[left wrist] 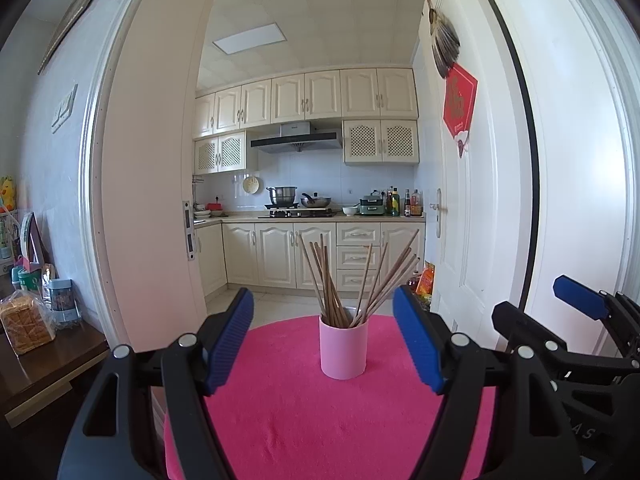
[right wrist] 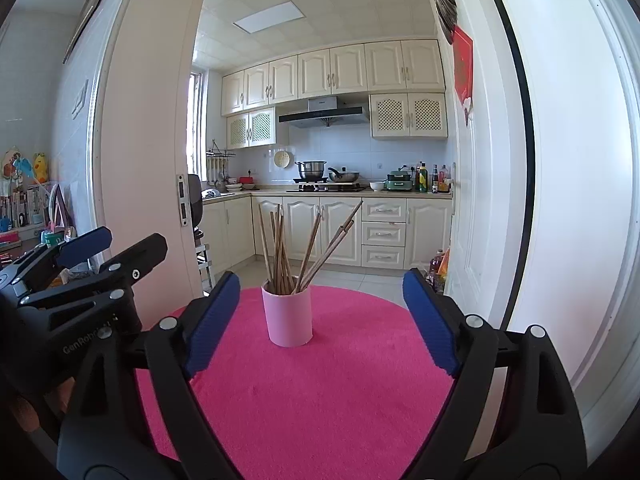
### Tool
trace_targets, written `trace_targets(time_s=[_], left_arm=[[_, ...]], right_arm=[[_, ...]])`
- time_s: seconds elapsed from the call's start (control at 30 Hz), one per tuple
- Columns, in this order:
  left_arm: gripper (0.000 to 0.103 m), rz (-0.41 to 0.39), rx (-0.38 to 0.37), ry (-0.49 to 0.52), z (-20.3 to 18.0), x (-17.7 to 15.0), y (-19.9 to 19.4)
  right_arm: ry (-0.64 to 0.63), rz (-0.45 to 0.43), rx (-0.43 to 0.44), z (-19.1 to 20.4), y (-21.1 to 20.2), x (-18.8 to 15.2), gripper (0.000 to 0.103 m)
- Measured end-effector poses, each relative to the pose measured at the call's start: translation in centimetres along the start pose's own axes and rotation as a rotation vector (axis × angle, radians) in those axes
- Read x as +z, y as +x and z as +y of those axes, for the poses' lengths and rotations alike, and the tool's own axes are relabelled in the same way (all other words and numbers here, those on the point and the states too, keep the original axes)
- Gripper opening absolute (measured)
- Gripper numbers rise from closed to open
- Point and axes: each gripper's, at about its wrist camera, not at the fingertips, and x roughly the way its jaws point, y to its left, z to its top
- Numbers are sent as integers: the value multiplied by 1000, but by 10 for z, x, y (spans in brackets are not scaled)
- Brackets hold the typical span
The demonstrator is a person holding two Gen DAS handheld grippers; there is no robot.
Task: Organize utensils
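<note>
Chopsticks [left wrist: 348, 280] stand bundled in the cup [left wrist: 343, 347] on the table [left wrist: 288, 420]; your left tongs [left wrist: 324, 338] and right tongs [right wrist: 320, 320] hang released, holding nothing.

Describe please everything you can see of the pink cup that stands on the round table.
The pink cylindrical cup looks smooth and matte, perhaps plastic or ceramic. It stands upright, open at the top, near the middle of the round table's bright pink fuzzy cloth. A bundle of thin brown wooden chopsticks stands in it, fanning outward above the rim. Neither gripper touches it.
</note>
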Motion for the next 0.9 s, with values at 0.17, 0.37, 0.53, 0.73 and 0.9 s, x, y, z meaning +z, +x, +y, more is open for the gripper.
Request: trace_targets(time_s=[0.17, 0.37, 0.53, 0.73, 0.9], left_arm=[[71, 2, 0, -5, 1, 1, 0], [71, 2, 4, 0, 0, 3, 0], [71, 2, 6, 1, 0, 1, 2], [71, 5, 2, -2, 0, 0, 3], [71, 6, 0, -1, 0, 1, 3]], right_arm=[[1, 8, 6, 0, 1, -2, 83], [3, 13, 8, 0, 2, -1, 83], [6, 13, 11, 1, 3, -1, 83], [8, 15, 9, 1, 3, -3, 83], [11, 19, 10, 1, 3, -4, 84]])
